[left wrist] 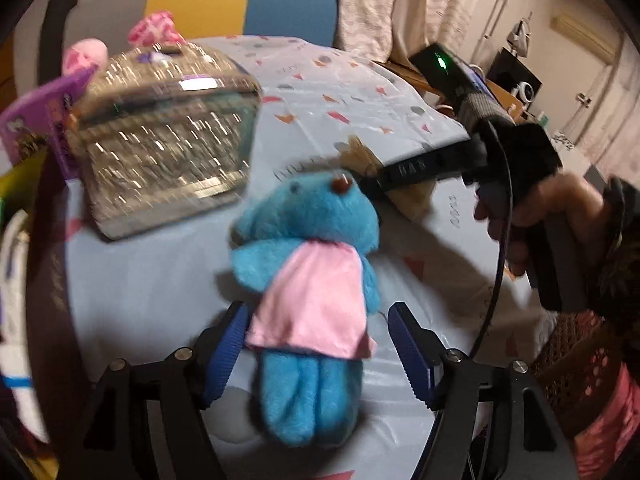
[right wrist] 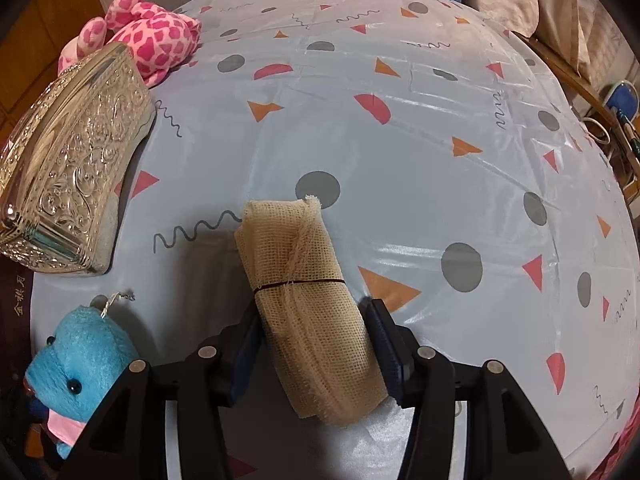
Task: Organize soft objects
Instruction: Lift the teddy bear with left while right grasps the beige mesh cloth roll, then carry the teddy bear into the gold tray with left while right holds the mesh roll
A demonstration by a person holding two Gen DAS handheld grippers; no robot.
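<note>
A blue plush bear in a pink dress lies on the patterned tablecloth, legs toward the camera. My left gripper straddles its skirt and legs. The jaws stand open, with a clear gap on the right side. The bear also shows at the lower left of the right wrist view. A beige mesh cloth roll, tied with a black band, sits between the pads of my right gripper, which press on both its sides. In the left wrist view the right gripper is just beyond the bear's head, held by a hand.
A silver embossed box stands at the table's left, with a pink spotted plush behind it. A purple card leans left of the box. A chair is behind the table, a pink basket at its right.
</note>
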